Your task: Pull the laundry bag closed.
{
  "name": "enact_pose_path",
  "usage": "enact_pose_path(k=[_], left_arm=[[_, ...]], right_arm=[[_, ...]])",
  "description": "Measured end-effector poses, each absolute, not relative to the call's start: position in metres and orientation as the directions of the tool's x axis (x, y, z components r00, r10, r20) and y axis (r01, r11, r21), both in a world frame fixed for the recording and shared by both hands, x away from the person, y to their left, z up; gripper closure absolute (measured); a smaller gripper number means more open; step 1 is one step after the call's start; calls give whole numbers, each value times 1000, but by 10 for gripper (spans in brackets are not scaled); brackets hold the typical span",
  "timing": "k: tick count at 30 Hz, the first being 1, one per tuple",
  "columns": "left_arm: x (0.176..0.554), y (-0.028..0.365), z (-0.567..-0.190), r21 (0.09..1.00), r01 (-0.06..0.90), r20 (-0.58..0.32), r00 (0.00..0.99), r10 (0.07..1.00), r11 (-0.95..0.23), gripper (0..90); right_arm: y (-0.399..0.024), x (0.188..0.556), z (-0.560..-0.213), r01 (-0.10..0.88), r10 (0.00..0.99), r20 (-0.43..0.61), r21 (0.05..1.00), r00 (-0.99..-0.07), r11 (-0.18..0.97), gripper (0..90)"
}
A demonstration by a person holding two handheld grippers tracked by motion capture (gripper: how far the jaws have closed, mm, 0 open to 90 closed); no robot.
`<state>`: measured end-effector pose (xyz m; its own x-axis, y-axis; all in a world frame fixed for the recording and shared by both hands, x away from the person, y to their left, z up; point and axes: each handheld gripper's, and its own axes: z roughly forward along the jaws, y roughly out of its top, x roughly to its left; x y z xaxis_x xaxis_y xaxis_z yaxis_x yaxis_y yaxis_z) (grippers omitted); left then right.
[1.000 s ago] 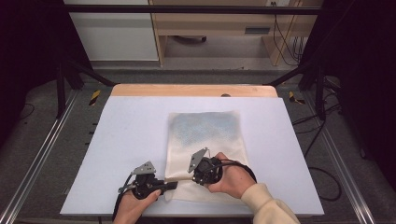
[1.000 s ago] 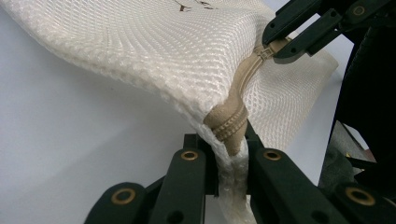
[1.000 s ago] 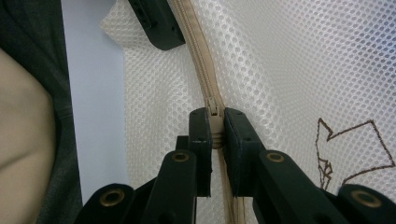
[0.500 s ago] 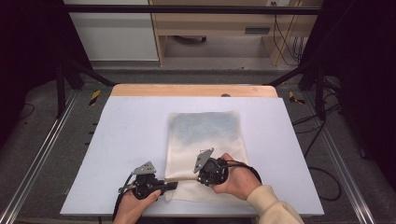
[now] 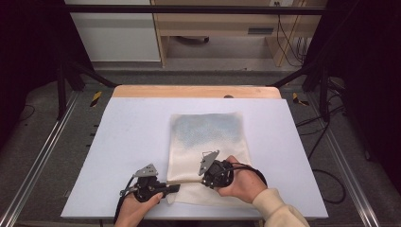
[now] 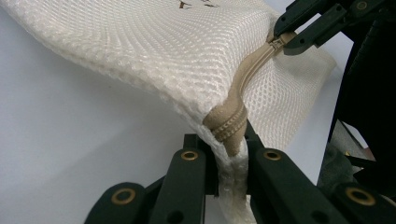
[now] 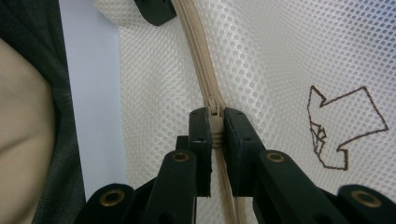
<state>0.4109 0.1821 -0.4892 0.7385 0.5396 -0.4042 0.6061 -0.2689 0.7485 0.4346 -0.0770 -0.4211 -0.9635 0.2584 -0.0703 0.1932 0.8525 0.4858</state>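
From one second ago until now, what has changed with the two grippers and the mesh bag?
The right gripper, shut on the zipper pull, slid slightly rightward along the zipper. The left gripper stayed shut on the mesh bag corner; the bag kept its place.

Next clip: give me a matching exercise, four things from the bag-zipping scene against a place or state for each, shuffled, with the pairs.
Things:
1. left gripper
2. right gripper
3. mesh bag
4. brown outline logo

Places or states:
A. lies flat on the white table
B. printed on the mesh, to the side of the zipper
C. shut on the zipper slider
D. shut on the bag's corner at the zipper's end

Pairs: 1-D, 2-C, 3-A, 4-B
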Motion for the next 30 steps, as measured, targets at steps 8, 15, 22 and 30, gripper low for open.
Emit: enact_pose_path(k=[8,15,22,30], left_arm=[[411,182,-490,748,607,-406,738,539,-267,848],[410,182,-490,750,606,-406,738,539,-266,848],[410,182,-490,750,605,-403,739,540,-268,849],[410,182,-490,750,605,-402,739,541,-268,849]], right_arm=[[-82,434,-422,194,261,-71,493,-963,848,822],[-83,433,-420,198,265,-67,497,-962,845,821],[-87,433,-420,198,266,-71,491,-961,848,822],[-91,433,-418,207,278,-74,493,-958,845,821]])
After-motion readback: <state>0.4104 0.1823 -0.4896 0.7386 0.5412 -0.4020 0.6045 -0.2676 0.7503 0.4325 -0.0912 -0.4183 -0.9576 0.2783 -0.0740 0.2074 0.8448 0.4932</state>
